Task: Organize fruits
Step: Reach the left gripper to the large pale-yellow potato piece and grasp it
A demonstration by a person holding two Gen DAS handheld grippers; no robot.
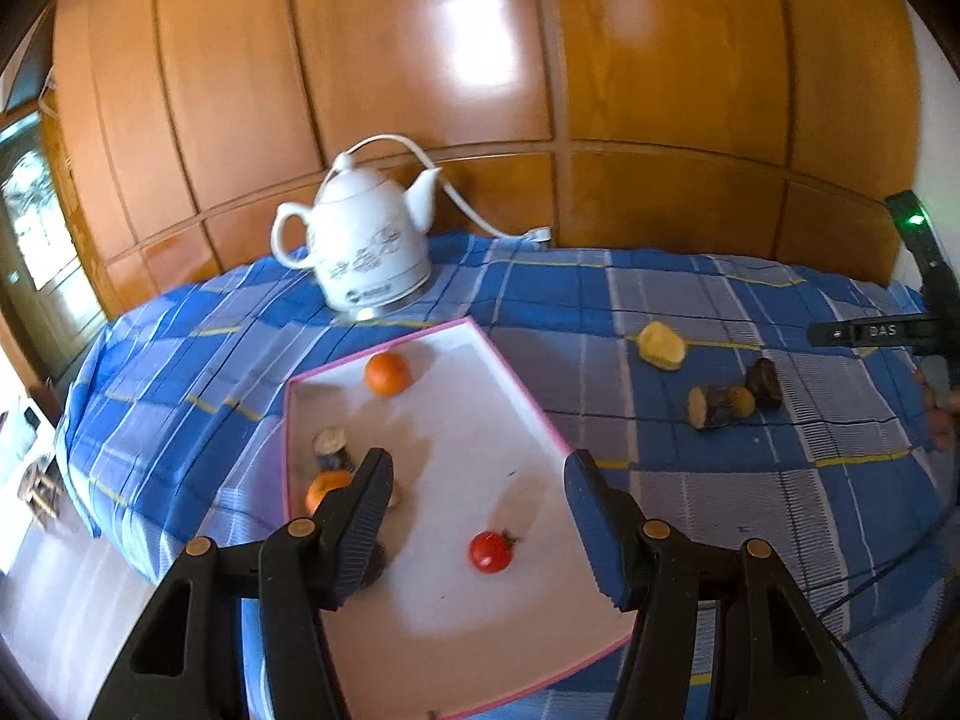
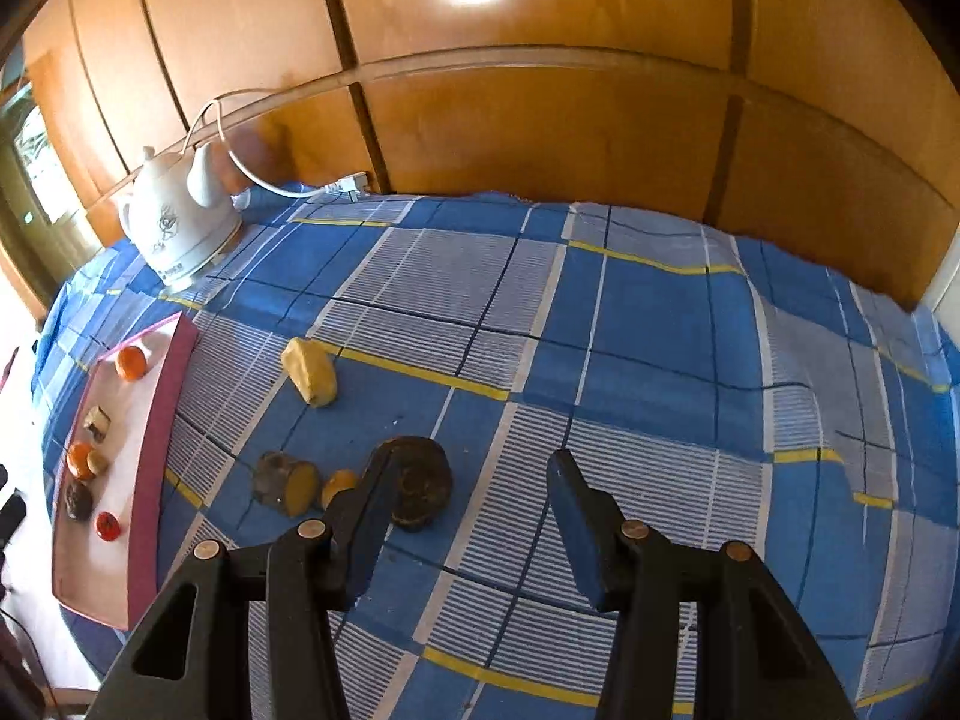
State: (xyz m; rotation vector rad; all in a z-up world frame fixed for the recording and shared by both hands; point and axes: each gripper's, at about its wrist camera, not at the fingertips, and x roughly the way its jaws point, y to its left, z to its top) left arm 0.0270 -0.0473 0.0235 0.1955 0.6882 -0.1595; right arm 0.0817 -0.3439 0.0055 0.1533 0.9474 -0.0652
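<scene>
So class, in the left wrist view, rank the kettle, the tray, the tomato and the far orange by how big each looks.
1. Tray
2. Kettle
3. Orange and tomato: near alike. The tomato lies closer to the camera, so I won't rank them.

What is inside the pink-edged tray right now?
The tray holds two oranges, a tomato and a cut dark piece. The left gripper finger covers part of another dark piece.
</scene>
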